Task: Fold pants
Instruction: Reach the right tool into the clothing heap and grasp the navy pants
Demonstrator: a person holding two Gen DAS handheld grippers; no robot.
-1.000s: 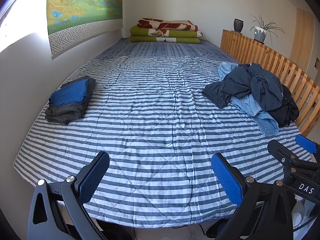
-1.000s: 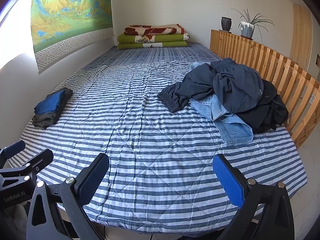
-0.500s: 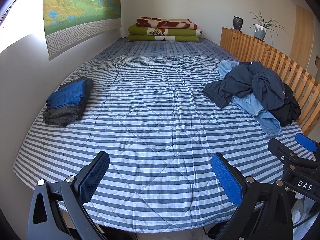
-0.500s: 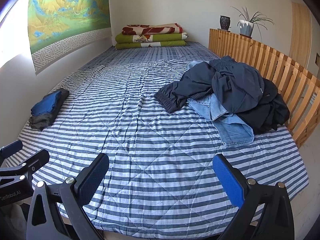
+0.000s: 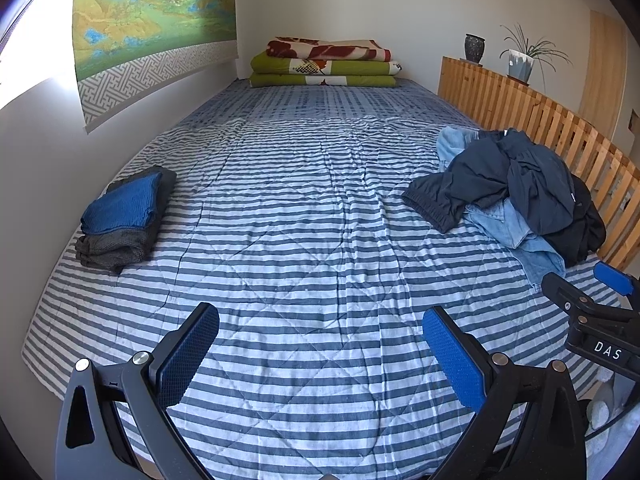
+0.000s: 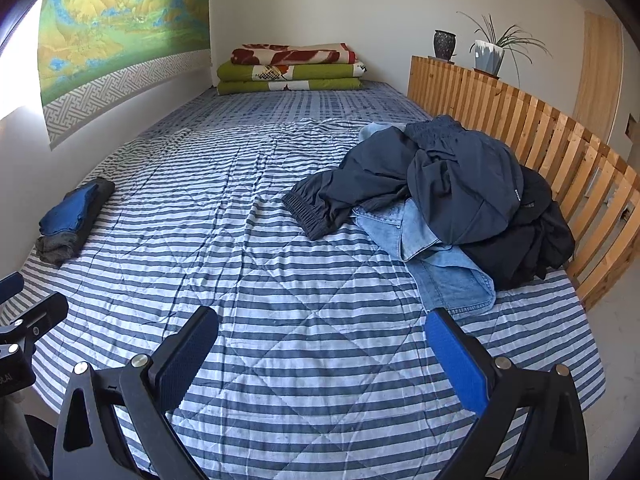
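Hovering over the bed's near edge (image 5: 280,456) — both tools, left (image 5: 320,354) and right (image 6: 322,350), agape, empty — striped quilt (image 6: 280,280) bare between.

Folded blankets (image 5: 326,63) stacked at the far wall; a plant (image 6: 490,54) and perhaps a vase (image 6: 445,44) top the wooden rail (image 6: 520,120).

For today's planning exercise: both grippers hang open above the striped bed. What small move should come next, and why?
Probably reach the right gripper toward the navy pants topping the unfolded pile: both grippers are empty, and that cuffed leg lies exposed and nearest.
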